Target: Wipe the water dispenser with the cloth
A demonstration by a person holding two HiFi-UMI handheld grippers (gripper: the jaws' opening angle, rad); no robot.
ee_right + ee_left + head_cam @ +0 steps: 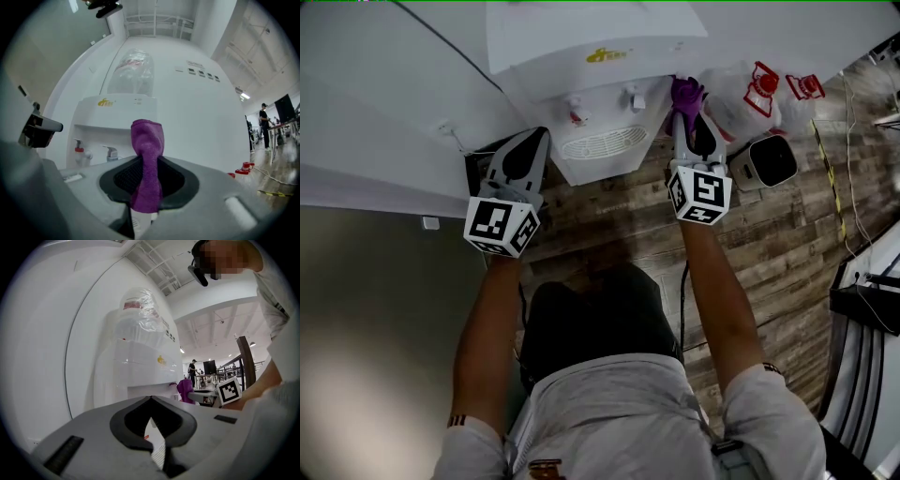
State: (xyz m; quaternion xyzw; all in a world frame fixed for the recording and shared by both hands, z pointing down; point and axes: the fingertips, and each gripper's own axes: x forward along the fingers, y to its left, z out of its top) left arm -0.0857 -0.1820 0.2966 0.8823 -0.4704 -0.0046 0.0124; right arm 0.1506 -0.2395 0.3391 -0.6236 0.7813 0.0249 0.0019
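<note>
The right gripper [144, 185] has its jaws closed on the purple cloth [147, 154]. The cloth is pinched in its lower part and stands up above the jaw tips as a folded bundle in the middle of the right gripper view. In the head view the same cloth [685, 94] is at the tip of the right gripper [687, 111], in the upper middle of the frame, right at the right edge of the front of the water dispenser [600, 56]. I cannot tell if it touches the surface.

The left gripper [151, 399] has its jaws together with nothing held between them. In the head view the left gripper [536, 139] is left of centre, just beside the left side of the dispenser.

Behind the cloth, in the right gripper view, the white water dispenser [117, 115] fills the centre. It has a red tap [79, 150] and a grey tap [110, 152] in its recess at the lower left, and on top a bottle [132, 70] wrapped in clear plastic.

In the upper right of the head view, white bags with red print [748, 94] lie beside the dispenser, and below them a small white device [772, 161] stands on the wooden floor [778, 253].
</note>
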